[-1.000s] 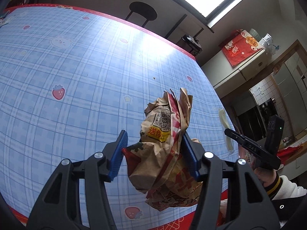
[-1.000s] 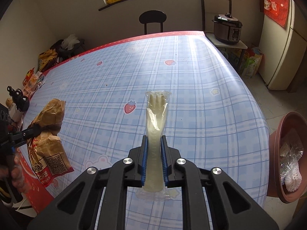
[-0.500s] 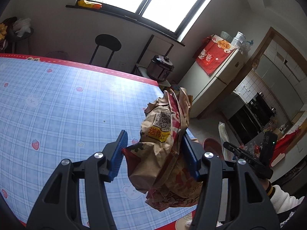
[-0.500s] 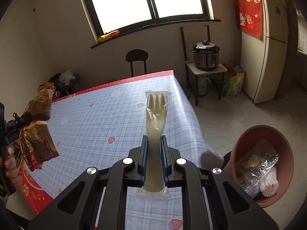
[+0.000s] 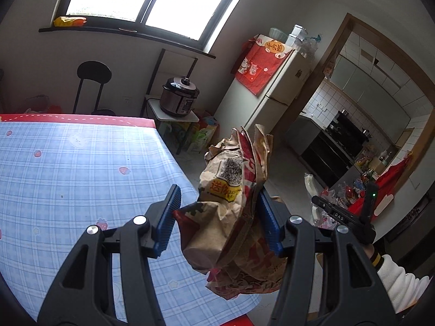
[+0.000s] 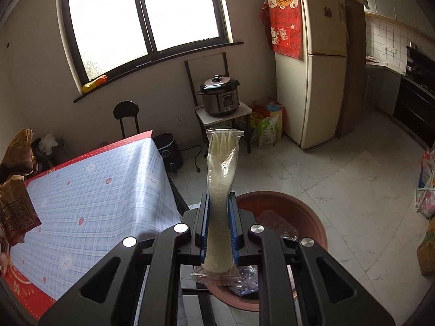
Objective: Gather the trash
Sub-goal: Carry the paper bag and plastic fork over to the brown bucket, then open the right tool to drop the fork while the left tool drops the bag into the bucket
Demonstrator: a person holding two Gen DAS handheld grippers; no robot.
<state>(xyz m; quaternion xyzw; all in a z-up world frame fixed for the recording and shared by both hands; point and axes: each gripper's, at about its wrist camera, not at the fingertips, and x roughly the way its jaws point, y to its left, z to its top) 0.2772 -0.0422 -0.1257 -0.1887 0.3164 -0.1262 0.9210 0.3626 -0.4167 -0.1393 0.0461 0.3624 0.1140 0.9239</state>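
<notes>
Brown crumpled paper fills the left gripper (image 5: 217, 217): a paper bag (image 5: 231, 206) printed in red and yellow, held about half-wide between the blue pads, hanging over the near corner of the blue checked table (image 5: 68, 168). In the right wrist view the right gripper (image 6: 219, 225) carries a plastic fork in a clear wrapper (image 6: 221, 179), its long axis running straight along the fingers toward twelve o'clock, tines up. Those jaws are starting to open, though the wrapped fork sits between the pads and has not dropped. What matters for the coming move is the terracotta-coloured tub (image 6: 307, 212) on the floor: seen from the right gripper it lies directly below and spreads toward three o'clock, with plastic wrappers already in it, so the fork should fall inside the rim if let go here. The right hand is clearly the nearer one. The bag shows at nine o'clock in that view, well apart from the tub, so I judge the left hand has to travel across, past the table edge, before its load can go in.
</notes>
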